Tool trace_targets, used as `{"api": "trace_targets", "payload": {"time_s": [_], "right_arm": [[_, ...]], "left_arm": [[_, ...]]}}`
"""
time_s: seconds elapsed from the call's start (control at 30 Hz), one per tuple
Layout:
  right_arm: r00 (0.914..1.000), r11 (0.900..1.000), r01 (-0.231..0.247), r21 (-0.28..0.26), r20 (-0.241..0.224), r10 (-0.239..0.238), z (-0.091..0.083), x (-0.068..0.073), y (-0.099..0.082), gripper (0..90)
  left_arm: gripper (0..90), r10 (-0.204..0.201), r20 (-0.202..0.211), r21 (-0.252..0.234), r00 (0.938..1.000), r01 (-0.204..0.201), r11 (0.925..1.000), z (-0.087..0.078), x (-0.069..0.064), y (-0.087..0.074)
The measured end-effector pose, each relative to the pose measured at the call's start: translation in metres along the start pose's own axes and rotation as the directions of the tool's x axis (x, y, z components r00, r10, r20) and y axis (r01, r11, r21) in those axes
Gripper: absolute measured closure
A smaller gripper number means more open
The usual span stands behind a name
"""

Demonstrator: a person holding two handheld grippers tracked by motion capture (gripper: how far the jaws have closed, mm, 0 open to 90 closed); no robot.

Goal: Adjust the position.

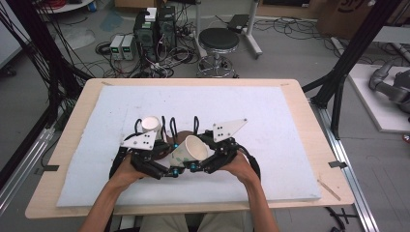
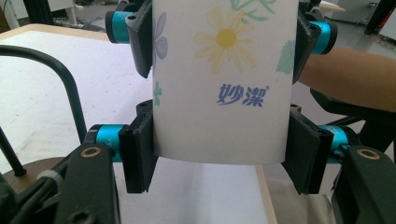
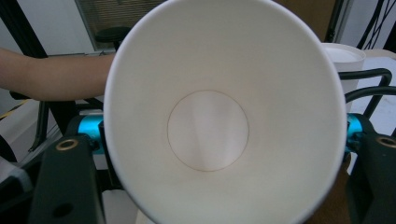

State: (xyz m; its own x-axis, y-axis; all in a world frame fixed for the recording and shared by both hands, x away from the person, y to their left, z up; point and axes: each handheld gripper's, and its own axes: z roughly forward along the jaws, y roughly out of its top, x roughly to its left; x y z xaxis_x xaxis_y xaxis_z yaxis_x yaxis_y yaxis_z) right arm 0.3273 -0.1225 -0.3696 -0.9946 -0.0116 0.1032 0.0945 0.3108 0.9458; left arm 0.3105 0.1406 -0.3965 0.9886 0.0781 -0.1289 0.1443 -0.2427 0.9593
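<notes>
A paper cup point(image 1: 189, 149) with a flower print point(image 2: 219, 93) is held tilted above the white mat, both grippers on it. My left gripper point(image 1: 170, 164) point(image 2: 219, 158) is shut on its lower end, near the base. My right gripper point(image 1: 200, 159) point(image 2: 219, 37) clamps it higher up, toward the rim. The right gripper view looks straight into the cup's empty white inside point(image 3: 208, 130), with the right gripper point(image 3: 224, 135) mostly hidden behind it. A second paper cup point(image 1: 150, 125) point(image 3: 348, 60) stands upright just behind the left gripper.
A brown round base with black wire hoops point(image 1: 180, 137) point(image 2: 65, 79) sits right behind the held cup. The white foam mat point(image 1: 270, 145) covers most of the wooden table point(image 1: 309, 121). A stool point(image 1: 219, 41) and computer boxes point(image 1: 154, 29) stand on the floor beyond.
</notes>
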Motion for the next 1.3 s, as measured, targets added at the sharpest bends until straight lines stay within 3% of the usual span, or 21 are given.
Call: {"api": "trace_targets", "payload": {"time_s": [0.23, 0.27, 0.3, 0.4, 0.97, 1.17, 1.3], "right_arm": [[1.0000, 1.0000, 0.002, 0.006, 0.002, -0.002, 0.001, 0.000, 0.000, 28.2], [1.0000, 1.0000, -0.001, 0.008, 0.004, 0.001, 0.000, 0.001, 0.000, 28.2], [1.0000, 1.0000, -0.001, 0.008, 0.004, 0.001, 0.000, 0.001, 0.000, 28.2], [1.0000, 1.0000, -0.002, 0.005, 0.007, 0.002, -0.001, 0.001, 0.000, 28.2], [0.9999, 1.0000, -0.003, 0.001, 0.016, 0.003, -0.004, 0.002, 0.001, 28.4], [0.9997, 1.0000, 0.001, 0.000, 0.022, -0.001, -0.008, 0.002, 0.001, 28.3], [0.9996, 1.0000, 0.004, -0.003, 0.029, -0.004, -0.011, 0.002, 0.000, 28.3]], "left_arm": [[34.7, -0.004, -0.003, 0.011, 1.0000, 0.004, 0.9999, 0.000, 0.000, 0.000], [24.8, -0.010, -0.011, 0.015, 0.9999, 0.010, 0.9998, 0.000, 0.000, 0.000], [24.8, -0.017, -0.019, 0.017, 0.9997, 0.018, 0.9997, 0.001, 0.000, 0.000], [1.7, -0.059, -0.050, 0.027, 0.9971, 0.060, 0.9978, 0.001, 0.002, -0.001], [1.7, -0.047, -0.046, 0.059, 0.9979, 0.050, 0.9970, -0.006, -0.003, -0.002], [1.7, -0.038, -0.062, 0.104, 0.9974, 0.044, 0.9936, -0.019, -0.007, -0.007], [1.7, -0.045, -0.091, 0.108, 0.9948, 0.055, 0.9926, -0.033, -0.010, -0.013]]}}
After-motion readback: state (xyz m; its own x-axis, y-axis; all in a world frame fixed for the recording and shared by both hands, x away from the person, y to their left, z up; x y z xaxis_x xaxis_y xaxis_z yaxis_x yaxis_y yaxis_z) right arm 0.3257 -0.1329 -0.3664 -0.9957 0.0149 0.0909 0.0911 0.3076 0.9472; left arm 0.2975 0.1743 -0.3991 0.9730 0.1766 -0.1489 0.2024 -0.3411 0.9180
